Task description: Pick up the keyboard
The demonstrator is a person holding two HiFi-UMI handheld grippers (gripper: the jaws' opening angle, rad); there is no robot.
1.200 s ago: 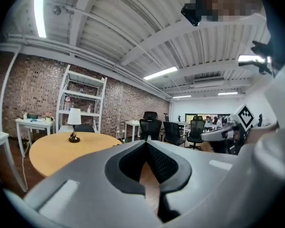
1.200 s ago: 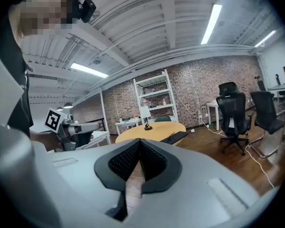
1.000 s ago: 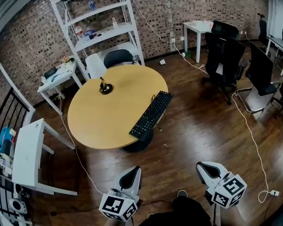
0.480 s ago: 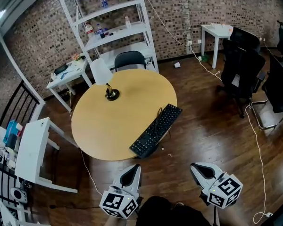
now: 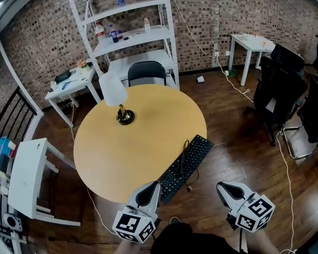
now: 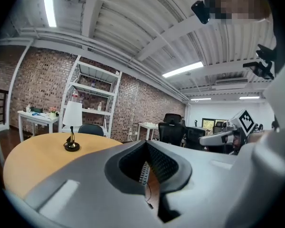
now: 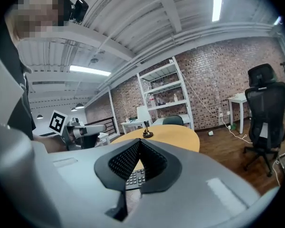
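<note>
Left claw (image 5: 154, 187) and right claw (image 5: 222, 188) (both closed, empty) face one keyboard (image 5: 186, 165), apparently corded.

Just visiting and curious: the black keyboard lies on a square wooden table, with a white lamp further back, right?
Not quite: the table is round, not square, as the head view shows. The black keyboard does lie on it, with the white lamp further back.

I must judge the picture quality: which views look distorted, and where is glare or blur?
Head view: strong fisheye, the shelf leans and curves; sharp, evenly lit. Left gripper view: dark round border, ceiling light blown out to white. Right gripper view: same border, another light strip glaring.
</note>
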